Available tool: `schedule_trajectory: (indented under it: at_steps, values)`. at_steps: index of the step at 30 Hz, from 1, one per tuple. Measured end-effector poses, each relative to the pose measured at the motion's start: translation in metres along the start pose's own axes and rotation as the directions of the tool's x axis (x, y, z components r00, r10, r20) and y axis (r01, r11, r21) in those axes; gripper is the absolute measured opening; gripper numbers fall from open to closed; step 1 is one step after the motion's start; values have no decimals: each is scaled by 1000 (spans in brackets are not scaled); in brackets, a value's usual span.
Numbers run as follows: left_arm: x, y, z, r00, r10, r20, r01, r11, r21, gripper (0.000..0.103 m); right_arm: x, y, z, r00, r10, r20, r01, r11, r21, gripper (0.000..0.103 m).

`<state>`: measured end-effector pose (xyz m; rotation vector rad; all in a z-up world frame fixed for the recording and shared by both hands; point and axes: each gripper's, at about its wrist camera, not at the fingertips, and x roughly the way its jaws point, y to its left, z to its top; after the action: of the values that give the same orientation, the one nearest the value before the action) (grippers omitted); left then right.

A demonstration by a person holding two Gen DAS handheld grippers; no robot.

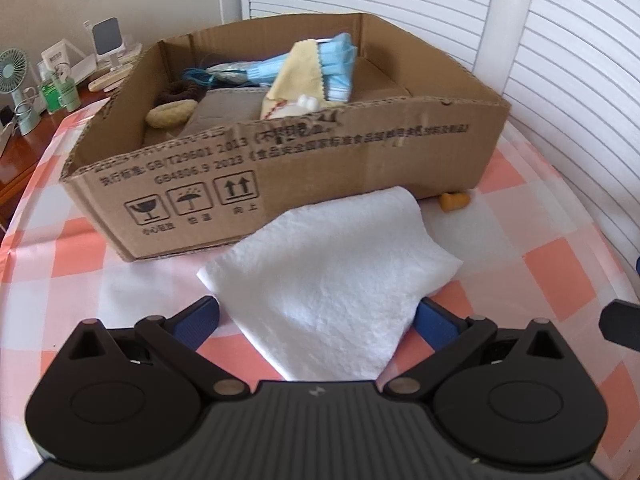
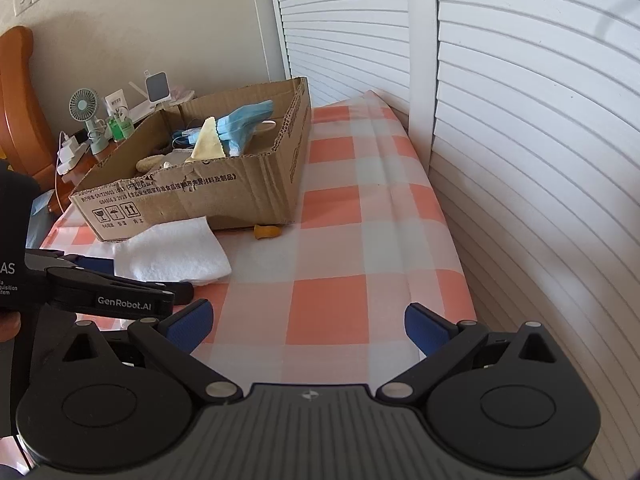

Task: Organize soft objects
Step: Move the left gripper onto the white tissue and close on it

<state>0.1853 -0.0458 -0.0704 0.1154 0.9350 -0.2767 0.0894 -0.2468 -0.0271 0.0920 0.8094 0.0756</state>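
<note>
Mostly boxed already in cardboard box (image 1: 280, 184); still out at its 6 o'clock, white cloth (image 1: 332, 276) between spread left gripper (image 1: 316, 316), orange piece (image 1: 454, 201) at 5 o'clock, right gripper (image 2: 308, 324) spread, empty.

I read "GB4806.9 2023" and fragile, umbrella, this-way-up signs on the cardboard box (image 1: 280, 168) front wall, "GenRobot.AI" on the left gripper (image 2: 160, 280) arm

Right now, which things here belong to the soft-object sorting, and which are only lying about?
Job:
white cloth between the open left gripper's fingers
cardboard box
blue face masks
yellow cloth
orange earplug

Lying about:
mint desk fan
green bottle
white charger
</note>
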Motion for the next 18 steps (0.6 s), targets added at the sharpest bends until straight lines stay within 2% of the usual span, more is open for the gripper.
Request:
schedule_trajectory:
  at_steps: [8, 10, 12, 14, 16, 18]
  values:
    - [-3, 36, -6, 998, 67, 20, -66, 994, -84, 102, 3, 6, 0, 1000, 6, -8, -6, 1000, -16, 103]
    - [-4, 40, -8, 997, 76, 24, -73, 992, -98, 96, 4, 8, -1, 1000, 5, -12, -5, 1000, -21, 103]
    - [-4, 40, -8, 996, 79, 32, -76, 992, -100, 79, 5, 9, -1, 1000, 3, -15, -4, 1000, -25, 103]
    - [-5, 36, -8, 996, 70, 53, -65, 994, -85, 68, 6, 11, -1, 1000, 4, -19, -4, 1000, -29, 103]
    - [-8, 31, -6, 995, 61, 72, -56, 996, -74, 61, 7, 12, -1, 1000, 2, -24, -3, 999, -35, 103]
    - [-8, 29, -4, 995, 55, 77, -49, 996, -79, 48, 9, 14, -1, 1000, -2, -29, 1, 999, -46, 103]
